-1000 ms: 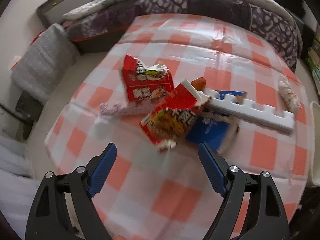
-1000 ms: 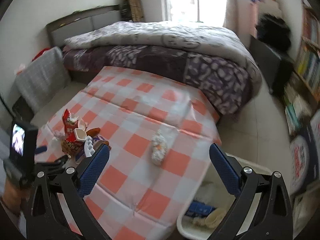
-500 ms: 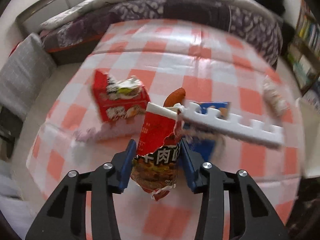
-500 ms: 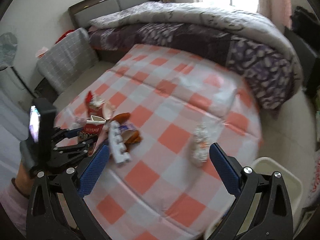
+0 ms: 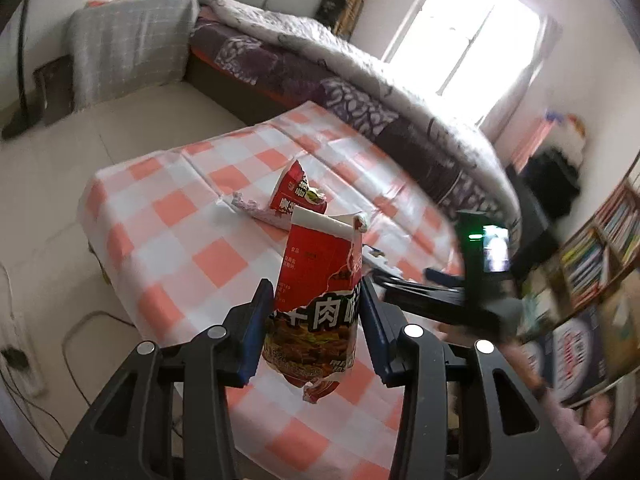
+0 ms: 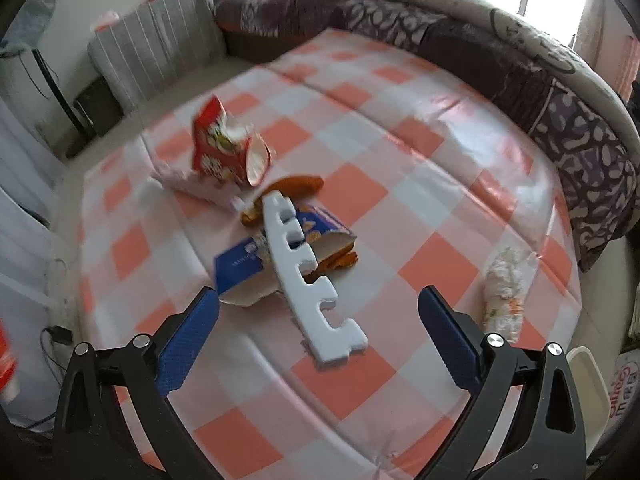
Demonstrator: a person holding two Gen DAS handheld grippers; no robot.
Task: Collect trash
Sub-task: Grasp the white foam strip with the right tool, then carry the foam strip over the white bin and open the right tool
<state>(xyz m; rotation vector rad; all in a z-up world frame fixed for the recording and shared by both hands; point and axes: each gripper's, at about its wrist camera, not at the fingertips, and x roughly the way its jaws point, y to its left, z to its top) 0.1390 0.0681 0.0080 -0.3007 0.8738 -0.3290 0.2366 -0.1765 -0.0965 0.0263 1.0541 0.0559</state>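
My left gripper (image 5: 316, 312) is shut on a torn red noodle packet (image 5: 320, 296) and holds it in the air above the checked cloth (image 5: 192, 240). A second red snack bag (image 5: 298, 196) (image 6: 224, 152) lies on the cloth beside a pale wrapper (image 6: 192, 188). My right gripper (image 6: 320, 336) is open and empty, just above a white notched foam strip (image 6: 308, 276) that lies across a blue carton (image 6: 244, 264) and an orange wrapper (image 6: 300, 186). A crumpled white wad (image 6: 506, 292) lies at the cloth's right edge.
A bed with a purple patterned quilt (image 6: 520, 64) runs behind the cloth. A grey cushion (image 6: 156, 52) leans at the back left. The rim of a white bin (image 6: 588, 392) shows at the lower right. Cables (image 5: 24, 360) lie on the floor at left.
My left gripper closed on the red noodle packet and lifted it off the cloth, swinging its view left. My right gripper moved in low over the foam strip and blue carton.
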